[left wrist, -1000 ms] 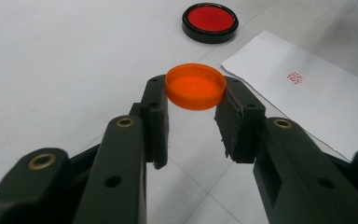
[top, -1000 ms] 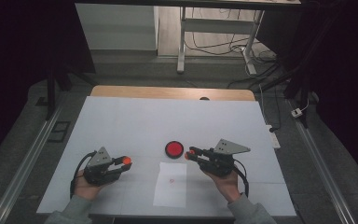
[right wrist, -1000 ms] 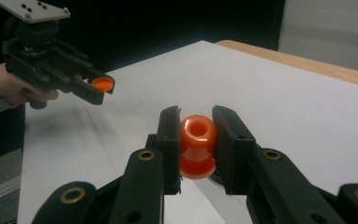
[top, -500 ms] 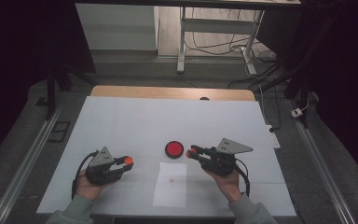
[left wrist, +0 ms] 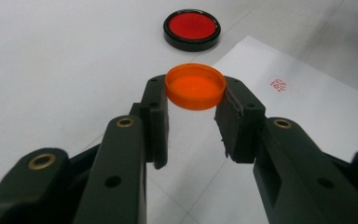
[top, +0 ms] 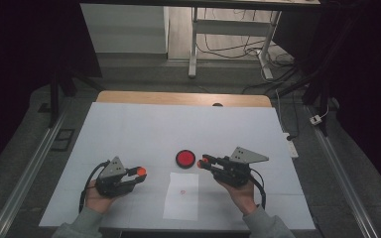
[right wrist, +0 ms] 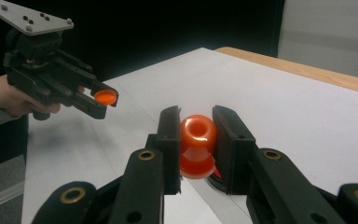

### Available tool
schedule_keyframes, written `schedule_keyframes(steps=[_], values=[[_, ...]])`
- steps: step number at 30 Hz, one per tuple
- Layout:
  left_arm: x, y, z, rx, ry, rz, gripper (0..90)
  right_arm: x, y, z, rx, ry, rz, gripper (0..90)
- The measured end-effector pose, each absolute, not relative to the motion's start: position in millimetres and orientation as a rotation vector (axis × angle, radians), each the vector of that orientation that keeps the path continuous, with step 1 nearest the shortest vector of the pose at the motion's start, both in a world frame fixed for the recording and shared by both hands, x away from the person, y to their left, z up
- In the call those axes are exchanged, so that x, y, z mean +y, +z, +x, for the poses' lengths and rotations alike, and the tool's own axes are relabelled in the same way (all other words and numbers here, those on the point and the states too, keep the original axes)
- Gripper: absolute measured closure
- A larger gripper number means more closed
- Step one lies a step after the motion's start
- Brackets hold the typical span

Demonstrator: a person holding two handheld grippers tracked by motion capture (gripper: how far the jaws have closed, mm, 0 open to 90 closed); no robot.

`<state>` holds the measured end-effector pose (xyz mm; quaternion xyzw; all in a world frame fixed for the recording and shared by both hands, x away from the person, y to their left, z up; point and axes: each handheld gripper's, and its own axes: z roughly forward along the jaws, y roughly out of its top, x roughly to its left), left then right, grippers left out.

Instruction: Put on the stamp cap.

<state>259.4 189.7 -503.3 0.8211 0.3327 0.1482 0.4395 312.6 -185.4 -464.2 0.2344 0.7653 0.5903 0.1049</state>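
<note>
Near the table's front edge, left gripper (top: 138, 174) clamps the orange cap (left wrist: 195, 86), right gripper (top: 203, 162) grips the stamp (right wrist: 197, 145), ink pad (top: 185, 158) just beside it.

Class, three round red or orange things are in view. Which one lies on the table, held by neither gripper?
The black-rimmed red ink pad lies free; the orange cap and the orange knobbed stamp sit clamped between jaws.

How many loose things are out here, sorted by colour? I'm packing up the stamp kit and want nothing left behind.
Orange: 2, the cap in the left gripper and the stamp in the right gripper.
Black and red: 1, the ink pad.
White: 1, the sheet of paper.
Total: 4
</note>
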Motion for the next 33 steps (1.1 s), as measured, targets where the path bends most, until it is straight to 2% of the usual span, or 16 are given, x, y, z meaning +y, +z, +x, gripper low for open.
schedule_keyframes(steps=[17, 33], values=[[175, -501, 260, 0.779, 0.344, 2.059, 64.7, -184, -466, 313, 2.269, 1.731, 0.689, 72.1], [145, -501, 265, 0.68, 0.32, 2.121, 64.6, -184, -468, 314, 2.278, 1.735, 0.694, 72.0]])
